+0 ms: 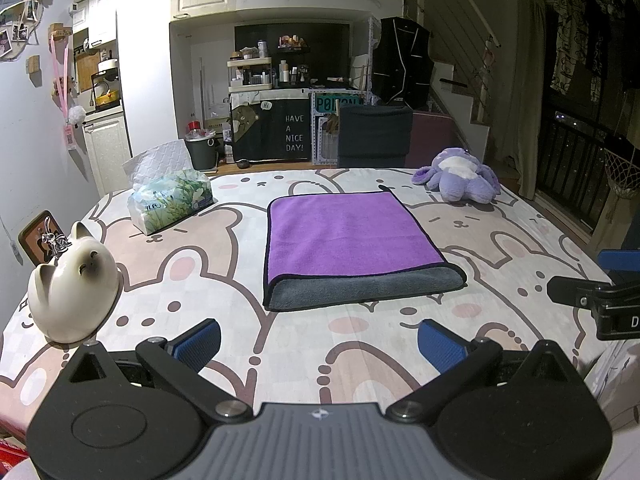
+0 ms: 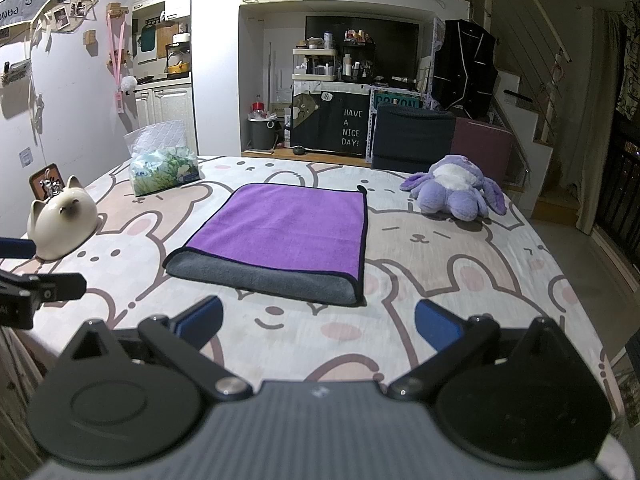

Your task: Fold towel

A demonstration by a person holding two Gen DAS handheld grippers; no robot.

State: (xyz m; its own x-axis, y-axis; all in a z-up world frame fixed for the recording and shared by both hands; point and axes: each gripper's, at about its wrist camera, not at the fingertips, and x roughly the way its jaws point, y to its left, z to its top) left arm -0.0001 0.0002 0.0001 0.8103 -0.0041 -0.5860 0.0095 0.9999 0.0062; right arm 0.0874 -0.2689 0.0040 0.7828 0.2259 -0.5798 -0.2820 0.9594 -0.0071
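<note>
**Towel folded once, both claws released and standing off**

While you hold both tools back over the near edge of the table, the purple microfibre towel with a grey underside and black trim (image 1: pixel 352 246) lies flat in the middle of the frame, ahead of both claws and touching neither. Your left gripper (image 1: pixel 319 342) has its blue pads spread wide with nothing between them; your right gripper (image 2: pixel 318 320) is likewise spread and empty.

Judging by the rounded grey roll along its near edge, the towel is already doubled once, fold toward you, loose edges toward the far side. What remains reads as roughly square, its near fold running left to right across the frame.

From the left wrist view the towel sits slightly right of centre; from the right wrist view, slightly left. It lies between your two hands, neither clearly nearer.

If you want a second fold, each claw would probably take its own end.

Keep clear of the cream ceramic cat-shaped holder (image 1: pixel 74 284) at the left of the frame; it stands near your left claw.
</note>
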